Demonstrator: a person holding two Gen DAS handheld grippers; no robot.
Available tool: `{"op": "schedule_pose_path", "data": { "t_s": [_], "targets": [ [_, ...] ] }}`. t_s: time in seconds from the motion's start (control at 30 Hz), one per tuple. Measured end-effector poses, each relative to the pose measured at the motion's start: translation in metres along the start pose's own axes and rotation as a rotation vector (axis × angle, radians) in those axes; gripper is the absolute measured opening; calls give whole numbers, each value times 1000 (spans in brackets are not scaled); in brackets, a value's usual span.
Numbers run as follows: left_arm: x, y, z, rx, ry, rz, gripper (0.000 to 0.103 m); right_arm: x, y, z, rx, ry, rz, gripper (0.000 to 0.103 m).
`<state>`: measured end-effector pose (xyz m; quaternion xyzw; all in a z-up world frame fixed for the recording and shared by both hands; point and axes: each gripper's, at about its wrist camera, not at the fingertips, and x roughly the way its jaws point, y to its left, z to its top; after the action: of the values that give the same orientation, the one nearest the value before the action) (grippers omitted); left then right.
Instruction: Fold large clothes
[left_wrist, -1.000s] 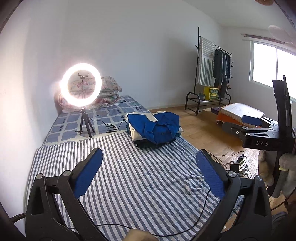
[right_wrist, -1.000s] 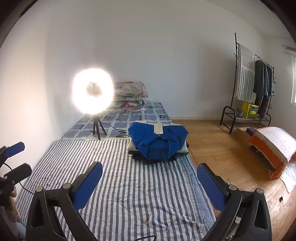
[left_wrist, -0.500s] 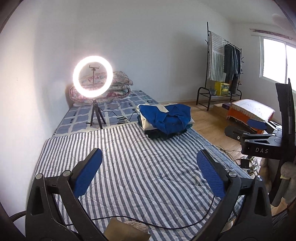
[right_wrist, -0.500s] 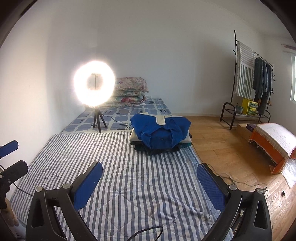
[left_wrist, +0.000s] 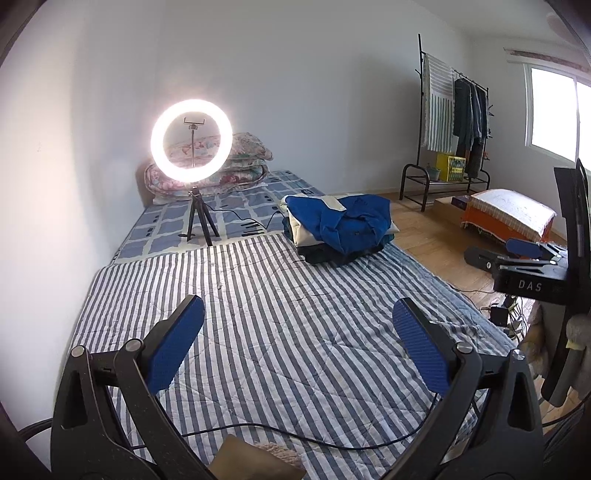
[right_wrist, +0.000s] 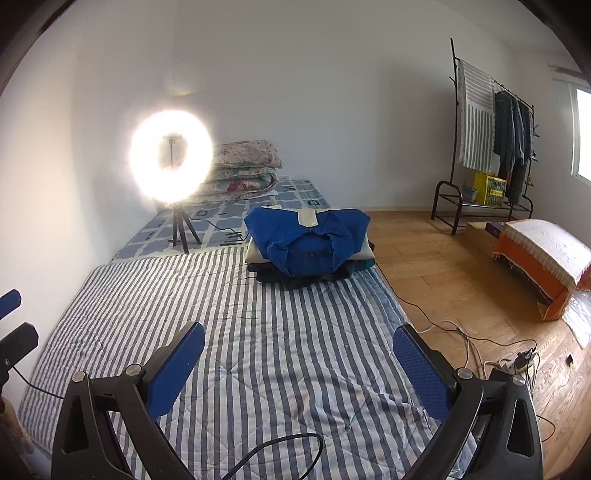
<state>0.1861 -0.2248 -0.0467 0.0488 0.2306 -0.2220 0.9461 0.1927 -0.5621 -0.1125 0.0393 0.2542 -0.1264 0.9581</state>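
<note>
A stack of folded clothes with a blue shirt (left_wrist: 341, 223) on top lies at the far right of the striped bedding (left_wrist: 288, 332); it also shows in the right wrist view (right_wrist: 308, 243). My left gripper (left_wrist: 297, 330) is open and empty, held above the near part of the bedding. My right gripper (right_wrist: 297, 349) is open and empty too, over the bed's near right side. In the left wrist view the right gripper (left_wrist: 517, 253) shows at the right edge. Both are well short of the stack.
A lit ring light on a tripod (left_wrist: 192, 144) stands on the bed's far left, with folded floral quilts (left_wrist: 236, 162) behind. A black cable (left_wrist: 295, 432) crosses the near bedding. A clothes rack (right_wrist: 487, 140), an orange stool (right_wrist: 543, 254) and floor cables (right_wrist: 517, 360) lie right.
Both grippers have pulled back and tilted a little, so the bed and the stack sit farther away and more of the near bedding shows. Both stay open.
</note>
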Motion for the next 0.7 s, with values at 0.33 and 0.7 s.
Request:
{"op": "schedule_pose_path", "data": {
  "t_s": [0.33,0.7],
  "targets": [
    [-1,-3,-1,14,-12,18,103,3,-8,-2,35,9,-3,103],
    [-5,-2,-3,13,-23,30,103,5,-5,-3,24,14,-4,103]
  ]
}}
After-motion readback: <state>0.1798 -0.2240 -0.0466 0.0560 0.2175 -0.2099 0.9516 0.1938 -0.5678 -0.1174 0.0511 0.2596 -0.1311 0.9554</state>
